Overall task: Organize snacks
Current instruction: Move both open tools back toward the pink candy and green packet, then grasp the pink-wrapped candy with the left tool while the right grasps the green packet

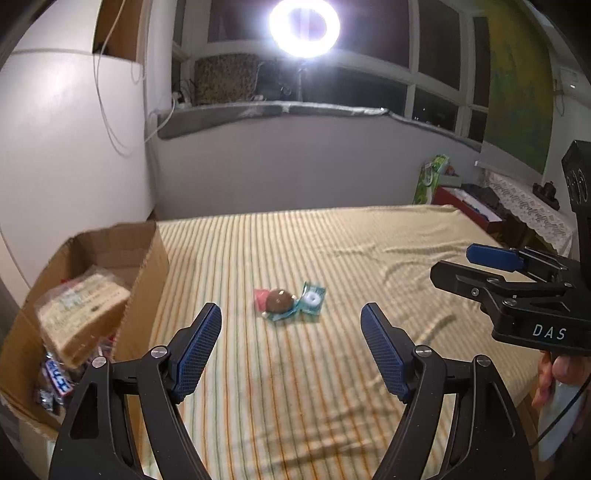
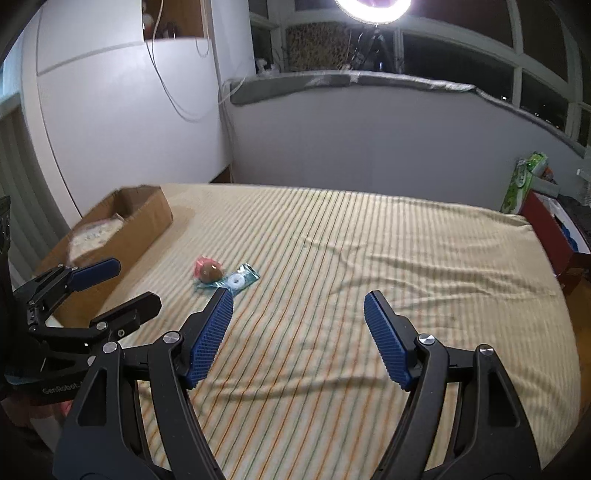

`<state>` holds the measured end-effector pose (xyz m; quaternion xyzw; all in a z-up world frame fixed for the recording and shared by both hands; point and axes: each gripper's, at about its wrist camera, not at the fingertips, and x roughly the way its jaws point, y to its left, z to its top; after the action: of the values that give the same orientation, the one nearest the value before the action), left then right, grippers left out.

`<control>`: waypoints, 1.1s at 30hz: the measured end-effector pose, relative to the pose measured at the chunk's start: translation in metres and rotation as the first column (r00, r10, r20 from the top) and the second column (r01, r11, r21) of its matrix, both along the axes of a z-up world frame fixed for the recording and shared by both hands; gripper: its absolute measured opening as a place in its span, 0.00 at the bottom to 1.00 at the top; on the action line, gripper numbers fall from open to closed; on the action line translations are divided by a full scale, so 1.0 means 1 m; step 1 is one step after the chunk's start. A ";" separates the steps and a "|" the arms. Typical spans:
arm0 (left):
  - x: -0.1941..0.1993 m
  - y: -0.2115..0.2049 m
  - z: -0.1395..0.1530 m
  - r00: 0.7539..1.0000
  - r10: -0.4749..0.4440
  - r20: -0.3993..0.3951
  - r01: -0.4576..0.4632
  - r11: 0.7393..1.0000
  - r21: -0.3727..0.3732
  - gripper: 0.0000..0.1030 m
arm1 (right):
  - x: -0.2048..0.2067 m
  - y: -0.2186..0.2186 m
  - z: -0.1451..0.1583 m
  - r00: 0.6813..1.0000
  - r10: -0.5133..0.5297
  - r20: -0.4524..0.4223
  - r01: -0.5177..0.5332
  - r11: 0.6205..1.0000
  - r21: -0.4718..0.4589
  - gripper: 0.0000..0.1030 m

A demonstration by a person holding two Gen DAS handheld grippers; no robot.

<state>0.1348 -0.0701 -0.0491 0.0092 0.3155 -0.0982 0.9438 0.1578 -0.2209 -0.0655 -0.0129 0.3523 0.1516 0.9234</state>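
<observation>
A brown round snack in a red-ended wrapper lies on the striped bed sheet, touching a teal packet with a white ring candy. They also show in the right wrist view: the brown snack and the teal packet. My left gripper is open and empty, just short of them. My right gripper is open and empty, to the right of the snacks. A cardboard box with several snack packs stands at the left; it also shows in the right wrist view.
A large pale snack pack sits tilted in the box. A ring light shines from the window sill. A red box and a green bag stand beyond the bed's right edge.
</observation>
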 end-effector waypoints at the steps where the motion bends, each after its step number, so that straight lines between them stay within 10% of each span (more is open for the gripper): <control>1: 0.005 0.000 -0.005 1.000 0.004 -0.017 -0.004 1.000 -0.005 0.76 | 0.006 0.003 -0.006 1.000 0.009 -0.019 -0.009 1.000 -0.010 0.74; 12: 0.076 0.020 -0.052 0.964 0.100 -0.245 -0.113 0.993 -0.037 0.75 | 0.058 0.052 -0.055 0.950 0.271 -0.157 -0.292 0.947 -0.136 0.74; 23: 0.098 0.025 -0.054 0.961 0.024 -0.275 -0.049 0.995 -0.086 0.76 | 0.071 0.087 -0.056 0.878 0.445 -0.175 -0.474 0.859 -0.194 0.53; 33: 0.101 0.009 -0.052 0.965 -0.046 -0.257 0.023 0.996 -0.091 0.72 | 0.065 0.075 -0.054 0.873 0.455 -0.177 -0.482 0.860 -0.165 0.39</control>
<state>0.2356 -0.0611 -0.1010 -0.0392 0.4314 -0.1286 0.8921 0.2233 -0.1463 -0.1198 -0.1831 0.4122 0.3355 0.8271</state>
